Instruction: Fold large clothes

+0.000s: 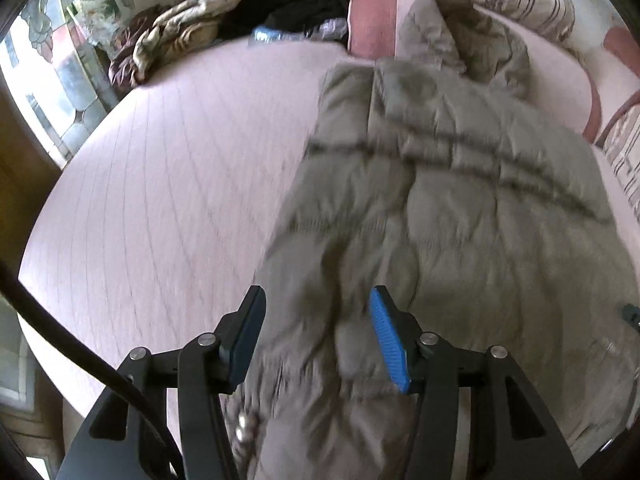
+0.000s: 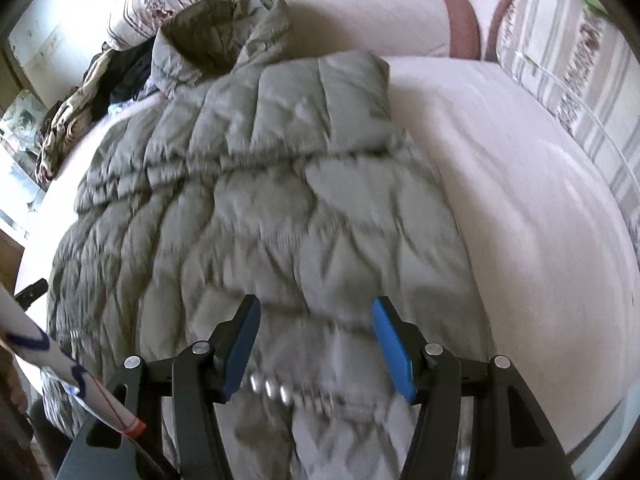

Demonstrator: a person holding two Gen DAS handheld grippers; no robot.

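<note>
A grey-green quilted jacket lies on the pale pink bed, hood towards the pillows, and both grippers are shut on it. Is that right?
Not quite. The jacket does lie on the bed, hood towards the pillows, but both wrist views show the left gripper and right gripper open above it, gripping nothing.

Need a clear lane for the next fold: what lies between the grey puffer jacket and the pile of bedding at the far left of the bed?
Only bare pink sheet between the jacket and the bedding pile, in the left wrist view.

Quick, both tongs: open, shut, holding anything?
Left tongs: open, above the jacket, holding nothing.
Right tongs: open, above the jacket, holding nothing.
</note>
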